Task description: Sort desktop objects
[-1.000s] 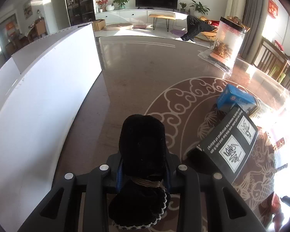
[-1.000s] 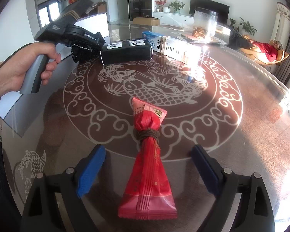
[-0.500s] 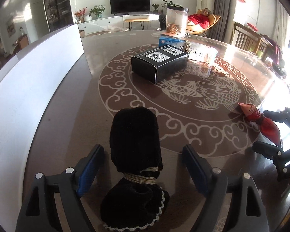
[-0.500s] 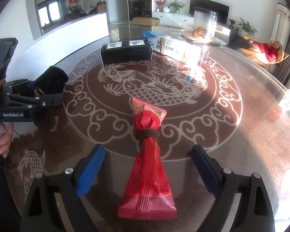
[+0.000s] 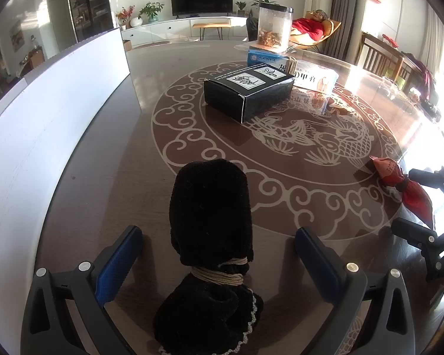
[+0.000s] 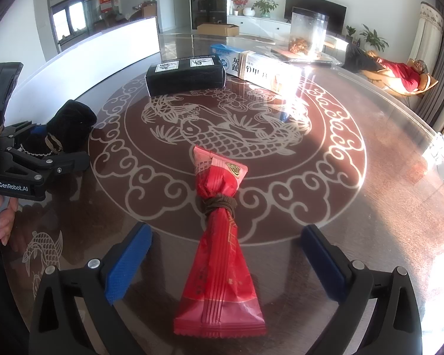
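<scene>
The left claw (image 5: 219, 254) was spread wide, its blue pads clear on both sides of a black cloth pouch (image 5: 211, 219) tied with twine, which lay on the surface (image 5: 118, 177) between them. Straight ahead of that claw sat a black box (image 5: 248, 90), and past it a blue-and-white carton (image 5: 313, 77) and a clear jar (image 5: 273, 25). To its left a white board (image 5: 53, 112) edged the surface.

The right claw (image 6: 226, 256) was likewise released, straddling a red snack packet (image 6: 219, 248) bound with a brown band; neither pad touched it. Nothing stood between this claw and the black box (image 6: 186, 75) far ahead. The left claw (image 6: 59, 159) with its pouch (image 6: 71, 121) lay well off to its left.
</scene>
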Available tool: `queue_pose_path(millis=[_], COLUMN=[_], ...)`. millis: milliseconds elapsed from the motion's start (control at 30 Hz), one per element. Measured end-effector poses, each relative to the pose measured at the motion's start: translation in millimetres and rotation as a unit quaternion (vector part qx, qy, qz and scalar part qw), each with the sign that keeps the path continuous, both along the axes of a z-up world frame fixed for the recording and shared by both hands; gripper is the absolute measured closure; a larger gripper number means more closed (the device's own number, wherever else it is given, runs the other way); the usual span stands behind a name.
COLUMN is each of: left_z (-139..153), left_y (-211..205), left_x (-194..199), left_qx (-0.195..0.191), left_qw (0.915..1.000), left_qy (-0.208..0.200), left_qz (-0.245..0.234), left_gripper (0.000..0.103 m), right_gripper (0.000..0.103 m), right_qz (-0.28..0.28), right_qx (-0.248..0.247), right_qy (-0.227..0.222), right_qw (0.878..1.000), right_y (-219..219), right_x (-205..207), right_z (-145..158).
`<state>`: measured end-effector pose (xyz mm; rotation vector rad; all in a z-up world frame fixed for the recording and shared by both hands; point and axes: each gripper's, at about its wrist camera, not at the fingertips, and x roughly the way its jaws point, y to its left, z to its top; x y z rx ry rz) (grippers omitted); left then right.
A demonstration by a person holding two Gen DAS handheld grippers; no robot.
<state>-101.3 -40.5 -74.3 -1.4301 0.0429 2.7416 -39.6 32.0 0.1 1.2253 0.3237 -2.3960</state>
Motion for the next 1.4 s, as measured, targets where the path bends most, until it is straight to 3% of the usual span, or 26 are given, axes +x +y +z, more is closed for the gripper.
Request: queue_pose_path(millis=[1400], left_z=[-0.4], left_y=[-0.8], left_x=[-0.4], left_qx=[0.000], left_qw=[1.0000], left_qy=[0.000], left_qz=[0.000], left_gripper=[0.000], right_gripper=[0.001], right_qz=[0.001], right_qx=[-0.001], right_qy=[-0.002], right_qw=[1.000], right_y=[-0.2], right_x=[-0.3], right_z=[-0.1])
